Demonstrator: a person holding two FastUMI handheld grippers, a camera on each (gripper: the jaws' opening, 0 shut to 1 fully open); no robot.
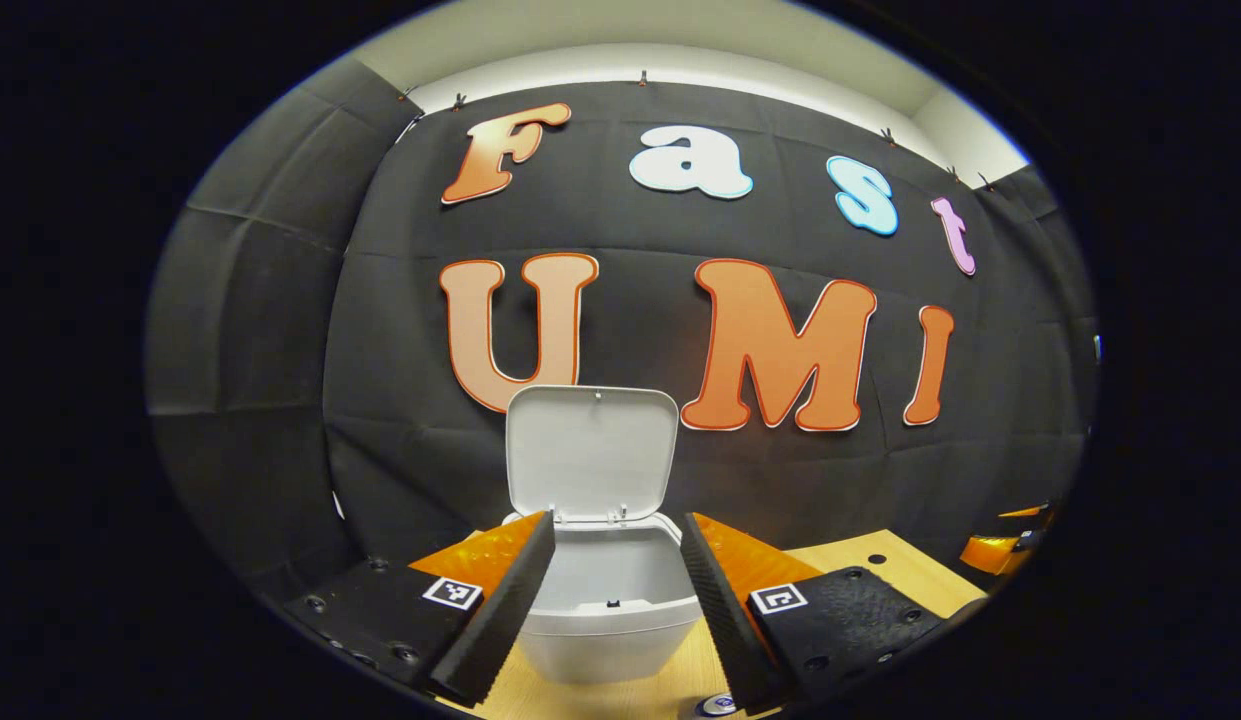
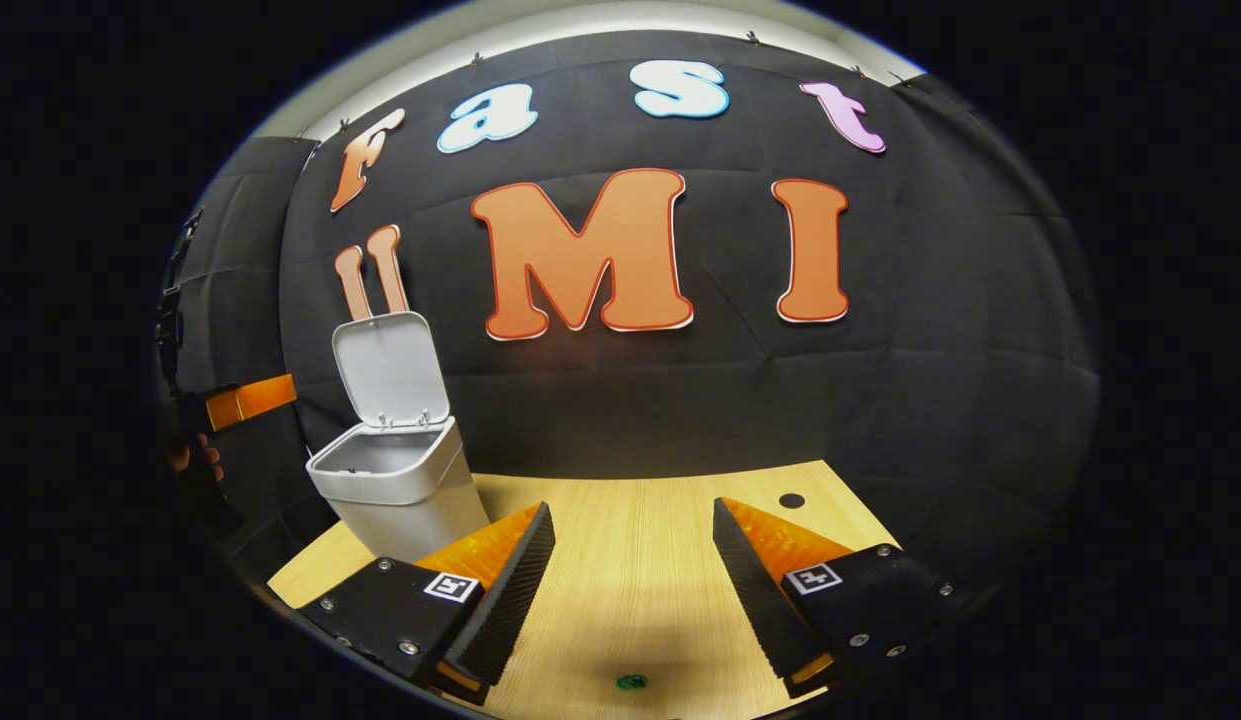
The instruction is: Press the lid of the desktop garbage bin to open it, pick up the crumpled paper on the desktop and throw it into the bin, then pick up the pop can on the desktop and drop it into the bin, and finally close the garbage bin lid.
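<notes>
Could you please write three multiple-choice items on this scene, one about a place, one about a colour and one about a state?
1. In the right gripper view, where does the small white plastic garbage bin stand on the light wooden desktop?
A. far left
B. centre
C. far right

2. What colour is the bin's raised lid?
A. green
B. white
C. red

3. How do the left gripper and the right gripper stand?
A. both shut on the bin
B. left shut on a can
C. both open and holding nothing

Answers:
1. A, because the bin sits at the left edge of that view, near the black cloth wall.
2. B, because the lid is as white as the bin's body.
3. C, because each pair of fingers stands well apart with a bare gap between.
</notes>
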